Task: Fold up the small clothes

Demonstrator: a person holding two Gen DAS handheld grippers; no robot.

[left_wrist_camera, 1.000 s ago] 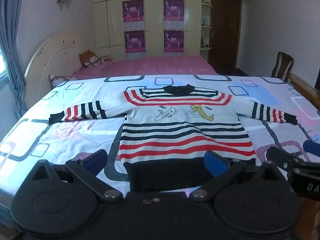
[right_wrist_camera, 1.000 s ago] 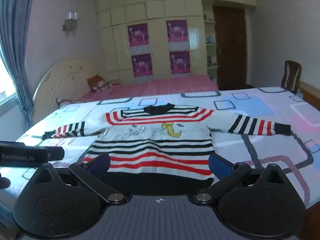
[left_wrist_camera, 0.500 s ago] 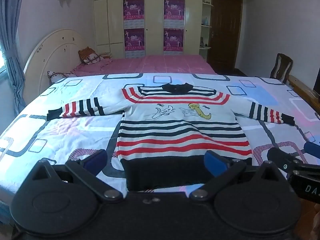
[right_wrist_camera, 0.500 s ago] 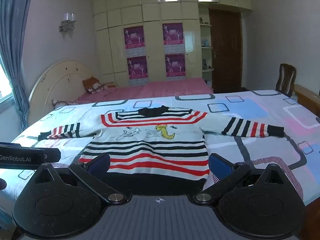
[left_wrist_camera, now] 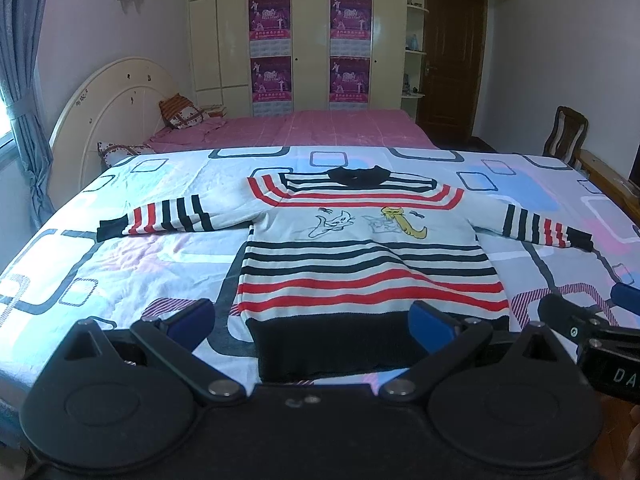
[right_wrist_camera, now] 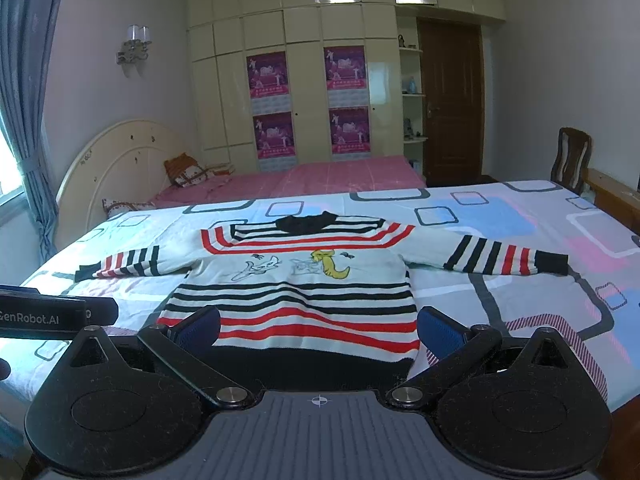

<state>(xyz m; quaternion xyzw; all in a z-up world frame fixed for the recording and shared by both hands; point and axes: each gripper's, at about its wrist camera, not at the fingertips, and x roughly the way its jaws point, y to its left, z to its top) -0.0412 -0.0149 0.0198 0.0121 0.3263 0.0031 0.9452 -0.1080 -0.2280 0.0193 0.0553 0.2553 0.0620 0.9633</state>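
Striped in red, black and white, the sweater (left_wrist_camera: 368, 252) lies flat and face up on the bed (left_wrist_camera: 120, 264), sleeves spread to both sides, collar pointing away from me and the black hem nearest. From my left wrist camera, my left gripper (left_wrist_camera: 312, 320) hangs just above the near edge of the bed with its blue pads wide apart, holding nothing; the hem sits between them in the view. My right gripper (left_wrist_camera: 592, 316) shows at the right edge, beside the sweater's lower right corner. From my right wrist camera, the sweater (right_wrist_camera: 296, 304) again lies spread on the bed (right_wrist_camera: 520, 280), and my right gripper (right_wrist_camera: 318, 330) is opened wide and empty over the hem. My left gripper's body (right_wrist_camera: 52, 316) juts in at the left edge.
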